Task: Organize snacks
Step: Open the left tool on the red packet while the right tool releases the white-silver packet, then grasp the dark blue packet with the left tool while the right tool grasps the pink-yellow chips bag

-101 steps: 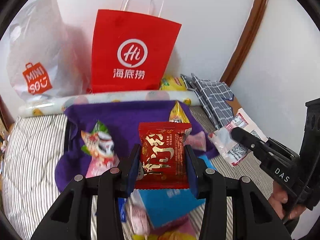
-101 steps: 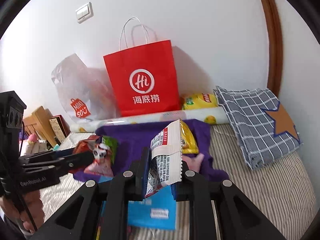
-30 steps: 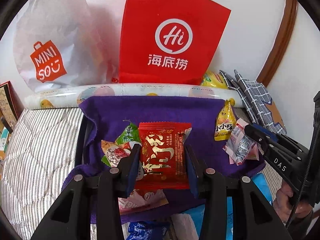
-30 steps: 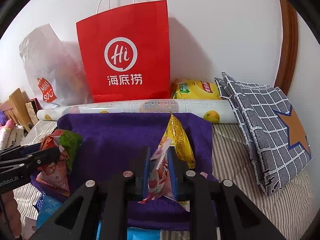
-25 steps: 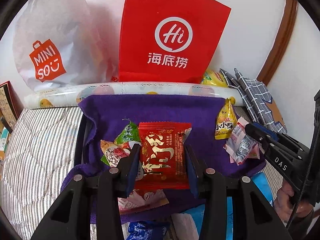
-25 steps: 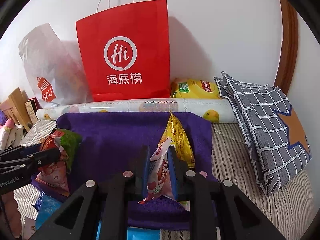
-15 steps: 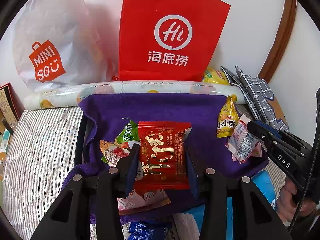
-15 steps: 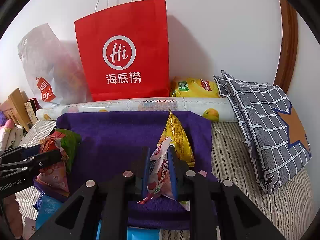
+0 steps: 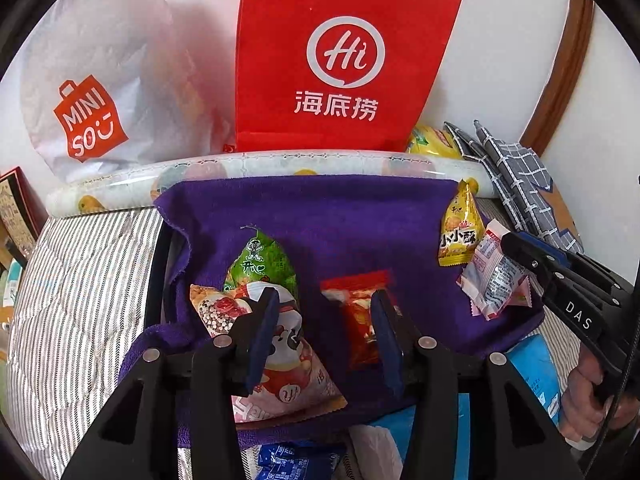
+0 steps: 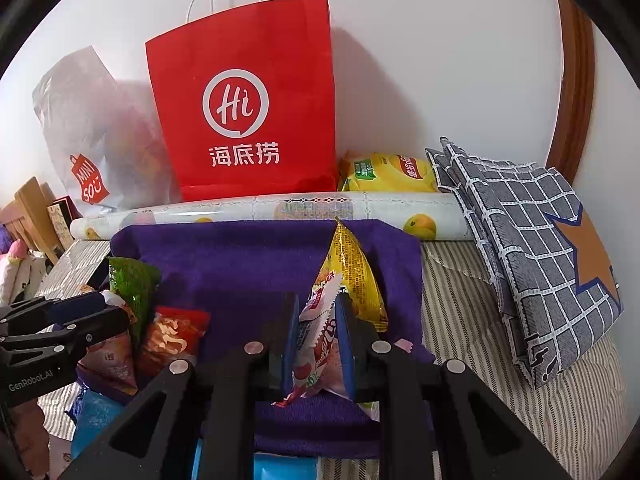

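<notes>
L gripper point(image 9: 324, 332) jaws opening, red packet point(image 9: 360, 320) between, lying loose on purple towel point(image 9: 340, 216), long axis along fingers. R gripper point(image 10: 318, 344) pinching pink-white packet point(image 10: 320, 340) upright; yellow packet point(image 10: 352, 272) just behind, touching? unclear. Red bag point(image 10: 248, 120) far, at wall.

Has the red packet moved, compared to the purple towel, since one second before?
Yes. The red packet dropped from the opening left tool onto the purple towel, and now lies beside the green packet.

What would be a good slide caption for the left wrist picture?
Left gripper opening over a red snack packet on the purple towel, beside other snacks.
</notes>
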